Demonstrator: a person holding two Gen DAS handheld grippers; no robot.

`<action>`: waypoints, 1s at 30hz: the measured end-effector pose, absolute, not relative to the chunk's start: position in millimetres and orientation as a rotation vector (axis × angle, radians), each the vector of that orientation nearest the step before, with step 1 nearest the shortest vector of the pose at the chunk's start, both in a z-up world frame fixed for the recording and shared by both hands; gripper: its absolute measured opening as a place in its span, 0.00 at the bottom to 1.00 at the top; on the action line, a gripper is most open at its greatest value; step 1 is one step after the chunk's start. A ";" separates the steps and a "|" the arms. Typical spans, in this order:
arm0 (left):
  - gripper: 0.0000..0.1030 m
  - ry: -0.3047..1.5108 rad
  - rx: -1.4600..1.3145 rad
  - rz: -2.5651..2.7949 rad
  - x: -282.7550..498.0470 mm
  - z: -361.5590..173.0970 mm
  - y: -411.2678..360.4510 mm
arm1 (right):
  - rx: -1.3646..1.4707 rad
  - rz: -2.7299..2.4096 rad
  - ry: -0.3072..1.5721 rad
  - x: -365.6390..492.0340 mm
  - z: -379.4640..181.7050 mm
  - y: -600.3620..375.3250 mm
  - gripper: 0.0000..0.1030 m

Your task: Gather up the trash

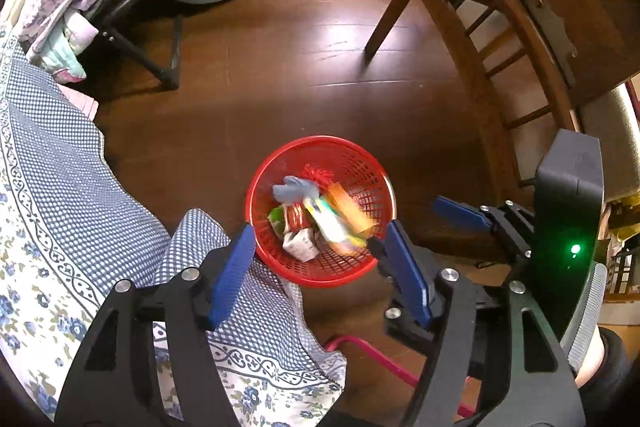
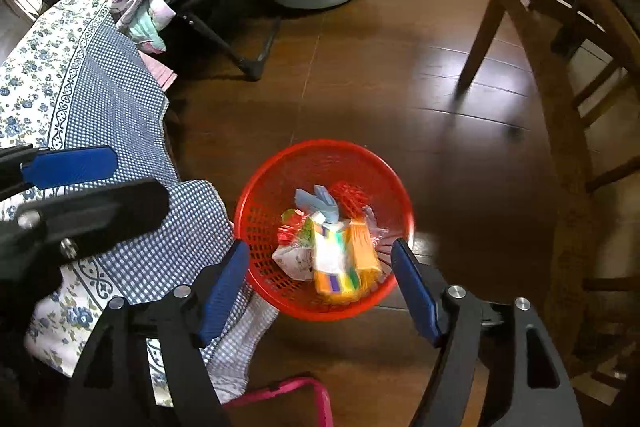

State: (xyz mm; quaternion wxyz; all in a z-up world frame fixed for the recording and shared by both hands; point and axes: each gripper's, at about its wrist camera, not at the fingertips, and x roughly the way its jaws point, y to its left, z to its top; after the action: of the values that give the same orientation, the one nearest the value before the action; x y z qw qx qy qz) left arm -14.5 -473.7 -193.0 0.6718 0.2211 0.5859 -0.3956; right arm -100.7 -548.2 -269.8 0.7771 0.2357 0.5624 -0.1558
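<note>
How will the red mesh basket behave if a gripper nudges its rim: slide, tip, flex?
The red basket looks like thin open plastic mesh, so probably light and somewhat flexible at the rim. It holds only cartons and wrappers, and the wood floor is glossy, so it would likely slide. Its wide, shallow shape makes tipping less likely.

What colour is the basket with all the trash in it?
The basket is bright red plastic mesh. It shows best in the right wrist view.

No legible text; trash packaging (image 2: 334, 259) blurred.
</note>
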 end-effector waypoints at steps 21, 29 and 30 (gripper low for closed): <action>0.75 1.176 0.570 -0.884 -38.9 -160.4 -463.7 | 0.391 -0.370 1.239 -123.3 -232.9 -530.2 0.79; 0.83 1.147 0.575 -0.867 -40.2 -156.3 -460.6 | 0.386 -0.382 1.243 -126.1 -231.6 -530.2 0.79; 0.83 1.150 0.576 -0.862 -39.7 -156.7 -460.5 | 0.385 -0.381 1.242 -126.1 -231.4 -530.3 0.79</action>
State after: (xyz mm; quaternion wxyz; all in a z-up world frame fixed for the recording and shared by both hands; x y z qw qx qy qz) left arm -39.7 -460.5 -156.7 0.7152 0.2599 0.5191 -0.3892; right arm -126.1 -530.3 -231.4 0.7792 0.1783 0.5745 -0.1763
